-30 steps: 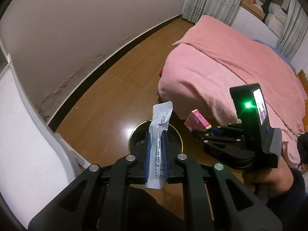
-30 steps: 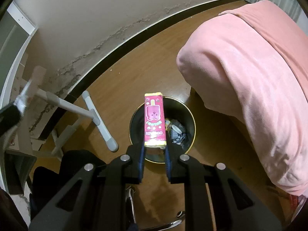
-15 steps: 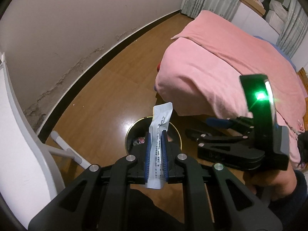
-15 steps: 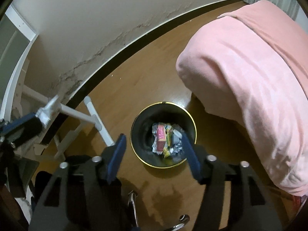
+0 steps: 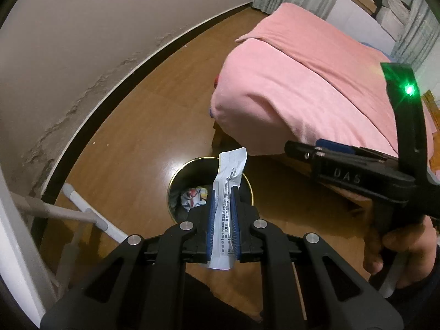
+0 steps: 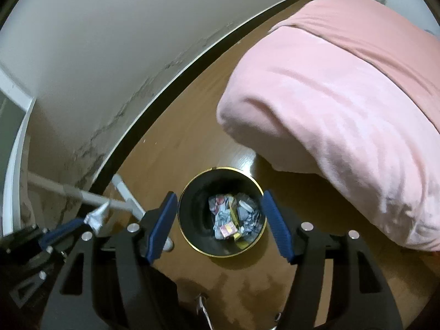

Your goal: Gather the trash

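A round black bin with a gold rim [image 6: 189, 236] [image 5: 249, 185] stands on the wood floor below both grippers. Several crumpled wrappers lie inside it, with the small pink box [image 6: 228, 229] on top. My left gripper [image 5: 223, 211] is shut on a long white printed wrapper [image 5: 227, 189] that sticks up above the bin. In the right wrist view that same wrapper's tip [image 6: 96, 216] shows at lower left. My right gripper [image 6: 220, 220] hangs over the bin with its jaws opening wide and nothing between them. From the left wrist view it [image 5: 310, 151] appears side-on at right, held by a hand [image 5: 396, 247].
A bed under a pink blanket [image 6: 343, 110] [image 5: 302, 88] stands close to the right of the bin. White tube legs of a chair or rack [image 6: 123, 192] [image 5: 82, 209] lie left of it. A white wall with a dark skirting [image 6: 170, 126] runs behind.
My right gripper opened and let go of the pink box, which dropped into the bin. The left gripper has sunk toward the bin with the white wrapper still held.
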Demonstrator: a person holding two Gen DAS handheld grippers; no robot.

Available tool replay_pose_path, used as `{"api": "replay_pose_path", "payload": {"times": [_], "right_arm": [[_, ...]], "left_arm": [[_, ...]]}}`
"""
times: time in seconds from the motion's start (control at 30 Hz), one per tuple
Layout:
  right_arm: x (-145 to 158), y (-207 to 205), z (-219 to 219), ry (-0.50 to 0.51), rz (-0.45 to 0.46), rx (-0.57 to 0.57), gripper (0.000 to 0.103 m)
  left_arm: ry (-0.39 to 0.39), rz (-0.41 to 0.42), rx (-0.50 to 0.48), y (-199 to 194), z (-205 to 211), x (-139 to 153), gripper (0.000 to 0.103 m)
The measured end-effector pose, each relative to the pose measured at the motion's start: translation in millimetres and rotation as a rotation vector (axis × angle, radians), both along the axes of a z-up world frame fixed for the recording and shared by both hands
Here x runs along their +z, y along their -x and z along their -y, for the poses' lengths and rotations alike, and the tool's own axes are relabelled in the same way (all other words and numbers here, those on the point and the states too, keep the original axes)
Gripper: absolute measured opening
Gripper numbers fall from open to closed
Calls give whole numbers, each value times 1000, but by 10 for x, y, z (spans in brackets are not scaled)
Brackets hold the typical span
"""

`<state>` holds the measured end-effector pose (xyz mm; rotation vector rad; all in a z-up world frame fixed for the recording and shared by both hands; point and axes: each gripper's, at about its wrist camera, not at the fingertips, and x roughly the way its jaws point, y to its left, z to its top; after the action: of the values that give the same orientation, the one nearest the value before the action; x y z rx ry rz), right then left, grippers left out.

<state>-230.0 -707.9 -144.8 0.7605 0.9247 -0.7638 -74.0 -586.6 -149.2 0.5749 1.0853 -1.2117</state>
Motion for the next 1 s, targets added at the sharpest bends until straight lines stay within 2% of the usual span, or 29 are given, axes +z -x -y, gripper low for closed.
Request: {"api": "replay_pose_path", "payload": {"times": [0.07,0.13,0.17,0.2,0.4,0.5,0.57,0.73,0.9,1.0], "right_arm": [[28,36,29,6,8,-19,64],[49,67,62,7,20,-35,66],[52,82,76,7,24,-43,67],[52,86,82,6,27,-46,67],[95,84,43,12,30,-41,76],[161,42,-17,31,29,-25,83],[239,-20,-81,50,21,-1,88],[596,-357,-451,138,19,125,93],[1069,-901,-1111,224,84,303,94],[1303,-1306,-1587,254,124,427,94]], "left_arm": [[10,8,0,13,36,3,11],[18,-1,0,13,69,5,24],[19,-6,3,8,77,5,43],[25,-6,6,5,74,15,56],[51,41,2,52,-8,148,80],[68,98,17,48,-152,308,90],[90,143,36,17,-316,464,93],[145,216,140,-248,-1010,881,97],[156,295,362,-711,-2075,1217,97],[121,351,509,-1003,-2809,1354,97]]}}
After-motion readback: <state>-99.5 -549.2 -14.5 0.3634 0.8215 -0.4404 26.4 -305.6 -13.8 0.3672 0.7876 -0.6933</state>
